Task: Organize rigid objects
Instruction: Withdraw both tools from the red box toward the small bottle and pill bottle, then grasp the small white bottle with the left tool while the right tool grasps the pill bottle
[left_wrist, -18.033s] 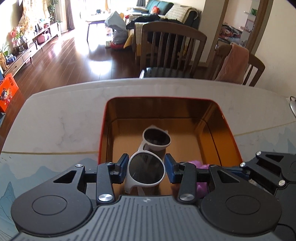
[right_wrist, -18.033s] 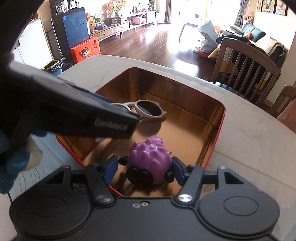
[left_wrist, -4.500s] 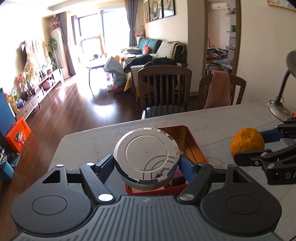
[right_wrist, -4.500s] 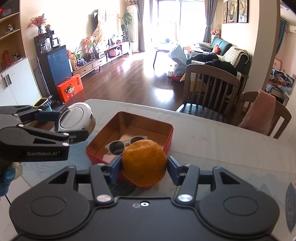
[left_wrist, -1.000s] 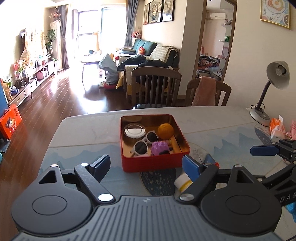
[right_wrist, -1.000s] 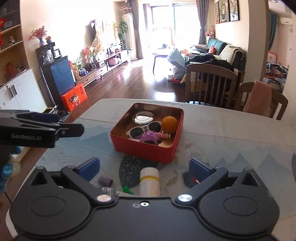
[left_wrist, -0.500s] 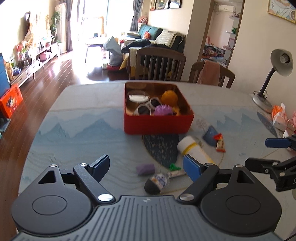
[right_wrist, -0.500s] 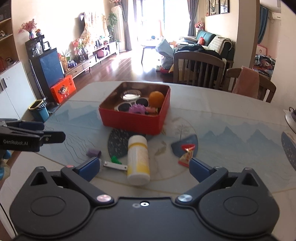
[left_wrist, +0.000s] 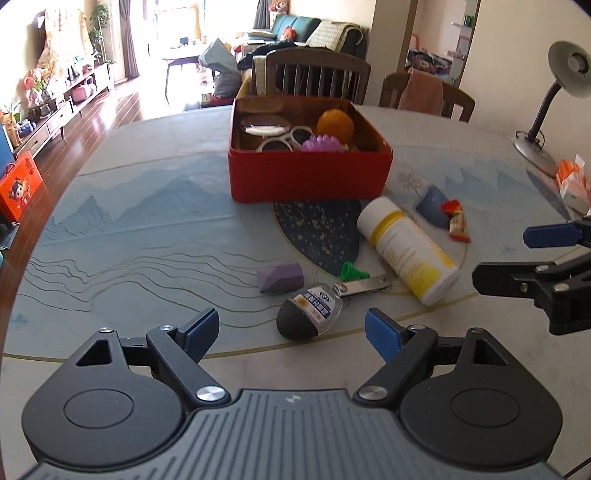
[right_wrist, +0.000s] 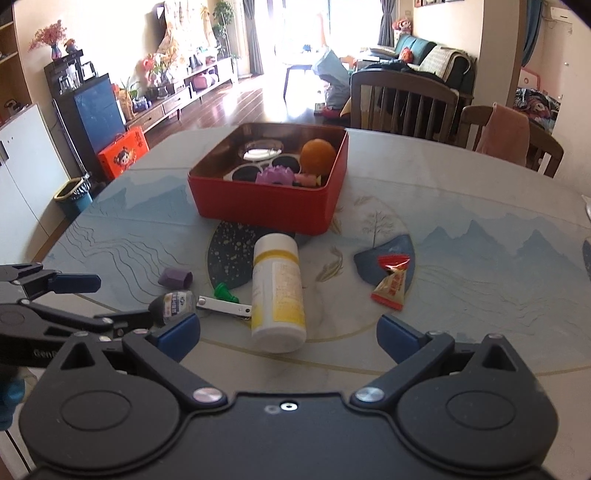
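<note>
A red tin (left_wrist: 310, 177) (right_wrist: 266, 206) on the table holds a round metal lid, white sunglasses (left_wrist: 284, 138), a purple spiky toy (left_wrist: 320, 143) and an orange (left_wrist: 335, 124). In front of it lie a white bottle with a yellow band (left_wrist: 408, 249) (right_wrist: 277, 291), a small black-capped clear bottle (left_wrist: 310, 312) (right_wrist: 173, 301), nail clippers (left_wrist: 364, 286), a green piece (left_wrist: 352, 272), a purple block (left_wrist: 280, 277) and a red candy wrapper (right_wrist: 392, 282). My left gripper (left_wrist: 291, 332) hangs open just short of the small bottle. My right gripper (right_wrist: 288, 334) hangs open before the white bottle's base.
A desk lamp (left_wrist: 554, 92) and orange packets (left_wrist: 570, 181) stand at the table's right edge. Two wooden chairs (right_wrist: 402, 105) sit behind the far edge. A blue-gloved hand shows at the lower left of the right wrist view.
Both grippers have sunk toward the table and tipped down. The loose items in front of the tin now sit much closer and larger. Both stay open and empty.
</note>
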